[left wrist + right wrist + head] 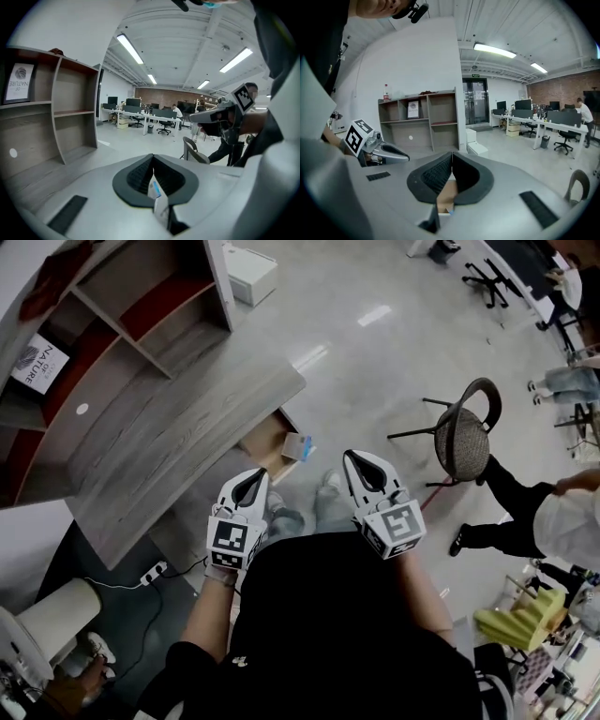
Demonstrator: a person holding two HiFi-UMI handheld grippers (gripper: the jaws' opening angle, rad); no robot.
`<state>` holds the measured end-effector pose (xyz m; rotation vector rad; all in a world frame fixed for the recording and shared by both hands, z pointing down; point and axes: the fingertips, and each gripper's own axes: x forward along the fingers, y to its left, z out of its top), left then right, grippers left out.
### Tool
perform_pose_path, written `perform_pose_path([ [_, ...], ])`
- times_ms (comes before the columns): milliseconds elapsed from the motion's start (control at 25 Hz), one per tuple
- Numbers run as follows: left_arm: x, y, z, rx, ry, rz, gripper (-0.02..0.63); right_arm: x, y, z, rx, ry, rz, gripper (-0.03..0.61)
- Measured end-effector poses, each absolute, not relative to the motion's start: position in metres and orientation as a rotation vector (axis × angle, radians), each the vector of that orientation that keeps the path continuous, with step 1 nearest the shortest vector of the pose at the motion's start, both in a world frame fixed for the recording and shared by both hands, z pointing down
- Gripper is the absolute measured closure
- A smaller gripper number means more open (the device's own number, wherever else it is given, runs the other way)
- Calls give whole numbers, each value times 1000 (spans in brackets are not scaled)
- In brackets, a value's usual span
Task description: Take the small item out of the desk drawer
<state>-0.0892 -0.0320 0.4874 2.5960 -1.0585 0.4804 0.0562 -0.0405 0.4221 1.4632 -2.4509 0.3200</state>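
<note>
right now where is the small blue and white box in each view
head view: the small box lies in the open drawer below the desk edge, near picture centre.
left gripper view: it shows in the gap under the shut jaws.
right gripper view: only a blue corner, I think, low in the gap under the jaws.
shared landmark: the shelf unit.
</note>
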Motion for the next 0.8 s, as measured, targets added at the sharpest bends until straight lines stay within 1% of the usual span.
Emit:
perform_pose_path([
  [280, -50, -59, 545, 2541, -968, 620, 603, 100, -62, 441, 1488, -2384, 372, 581],
  [360, -40, -61, 565, 2516, -931, 679, 592, 111, -65, 445, 1507, -2362, 401, 581],
  [520, -12, -75, 598, 2456, -874, 724, 526, 135, -68, 455, 1542, -2311, 449, 581],
  [800, 19, -73, 682, 2346, -717, 964, 426, 176, -68, 474, 1598, -2210, 534, 581],
])
